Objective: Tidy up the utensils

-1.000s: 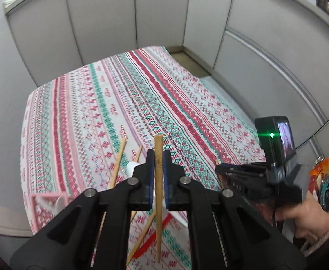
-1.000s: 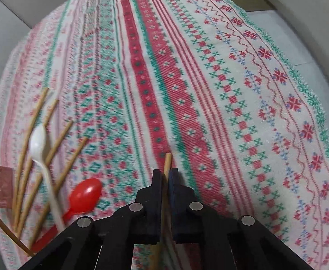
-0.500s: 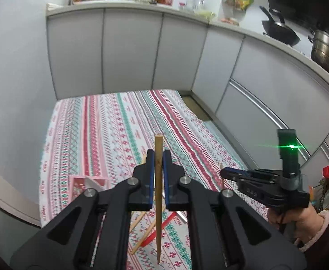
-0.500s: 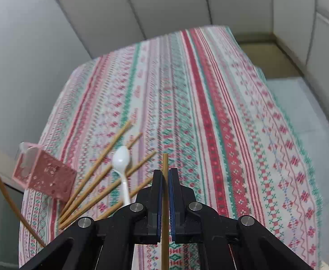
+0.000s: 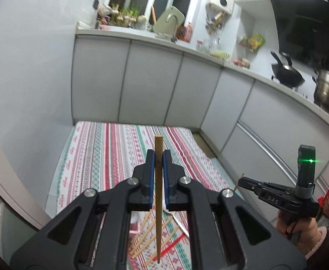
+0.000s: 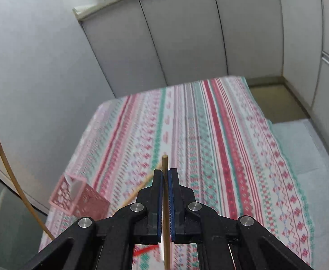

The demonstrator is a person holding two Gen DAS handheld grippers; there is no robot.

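My left gripper (image 5: 157,155) is shut on a wooden chopstick (image 5: 158,193), held upright high above the table. My right gripper (image 6: 165,173) is shut on a second wooden chopstick (image 6: 165,213); it also shows in the left wrist view (image 5: 243,181) at the right. Several chopsticks (image 5: 145,231) lie on the patterned tablecloth (image 5: 110,148) below, with a white spoon (image 5: 179,221) and a red spoon (image 5: 172,245). A pink perforated holder (image 6: 79,199) stands at the table's left front, below and left of my right gripper.
Grey kitchen cabinets (image 5: 151,83) run behind and right of the table, with a wok (image 5: 287,74) and pot (image 5: 327,90) on the counter. A grey wall (image 5: 25,78) is close on the left. The left-held chopstick shows at the right wrist view's left edge (image 6: 11,175).
Both grippers have lifted and tilted up with their chopsticks, so the table has dropped lower in view and the kitchen counter has come into sight.
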